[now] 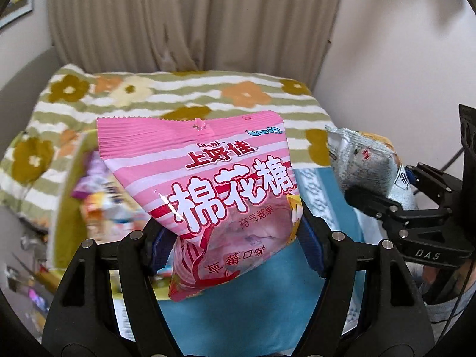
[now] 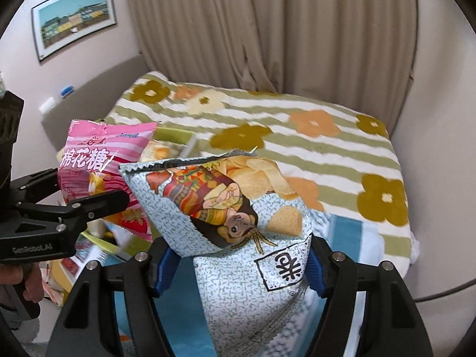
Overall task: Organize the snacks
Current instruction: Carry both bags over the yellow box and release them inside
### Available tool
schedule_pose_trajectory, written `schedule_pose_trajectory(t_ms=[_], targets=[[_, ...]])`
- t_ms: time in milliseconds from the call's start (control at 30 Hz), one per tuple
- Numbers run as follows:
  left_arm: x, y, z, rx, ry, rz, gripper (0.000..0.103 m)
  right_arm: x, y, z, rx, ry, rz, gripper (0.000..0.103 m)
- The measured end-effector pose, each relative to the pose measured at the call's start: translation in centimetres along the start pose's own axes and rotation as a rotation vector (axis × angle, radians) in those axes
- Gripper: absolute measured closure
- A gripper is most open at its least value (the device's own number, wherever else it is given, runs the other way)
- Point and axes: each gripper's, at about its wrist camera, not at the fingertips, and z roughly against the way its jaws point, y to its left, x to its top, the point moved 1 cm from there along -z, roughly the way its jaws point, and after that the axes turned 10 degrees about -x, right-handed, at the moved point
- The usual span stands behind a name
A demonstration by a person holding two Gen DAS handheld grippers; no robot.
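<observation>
The pink marshmallow bag [image 1: 226, 184] reads "Oishi 上好佳 棉花糖", with "草莓口味" lower down; it is striped pink and white and puffed with air. The left hand-held gripper [image 1: 235, 238] is clamped on its lower half, so the bag stands up toward 12 o'clock. At 3 o'clock, the right hand-held gripper [image 2: 238, 264] is closed on a pale speckled chip bag [image 2: 238, 223] showing a cartoon figure and crisps. Both bags hang above the flowered striped bed [image 2: 327, 154]. "GenRobot.AI" marks the left tool's body.
</observation>
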Motion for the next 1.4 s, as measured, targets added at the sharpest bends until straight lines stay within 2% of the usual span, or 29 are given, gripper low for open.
schedule_pose_trajectory(t_ms=[133, 267, 433, 600, 667, 700, 733, 900, 1200, 1400], targets=[[0.0, 4.2, 2.7, 0.041, -0.025, 0.031, 0.033, 1.9, 3.6, 0.6, 0.039, -0.031, 0.020, 0.037], [0.0, 8.9, 3.7, 0.055, -0.018, 0.057, 0.033, 3.9, 7.0, 0.2, 0.068, -0.052, 0.026, 0.037], [-1.0, 14.8, 3.1, 0.059, 0.078, 0.065, 0.033, 6.3, 11.5, -1.9, 0.118, -0.038, -0.002, 0.037], [-2.0, 18.9, 0.9, 0.042, 0.171, 0.042, 0.031, 7.8, 15.7, -4.1, 0.137, -0.011, -0.012, 0.037], [-2.3, 19.9, 0.0, 0.032, 0.200, 0.018, 0.018, 8.1, 17.0, -5.0, 0.136, 0.005, -0.014, 0.037], [-2.3, 20.3, -0.3, 0.044, 0.200, 0.006, 0.004, 8.2, 17.5, -5.4, 0.133, 0.012, -0.015, 0.037], [-2.3, 20.6, -0.4, 0.060, 0.199, -0.009, 0.000, 8.3, 18.0, -5.9, 0.128, 0.022, -0.017, 0.037], [-2.3, 22.3, 0.0, 0.001, 0.196, -0.011, 0.001, 8.3, 19.3, -7.5, 0.099, 0.064, -0.033, 0.037], [0.0, 24.7, 0.7, -0.042, 0.163, -0.005, 0.001, 9.5, 20.4, -9.2, 0.038, 0.112, -0.034, 0.036], [-0.7, 26.0, -1.1, -0.052, 0.214, 0.005, 0.001, 10.6, 21.7, -11.7, 0.035, 0.150, -0.040, 0.035]])
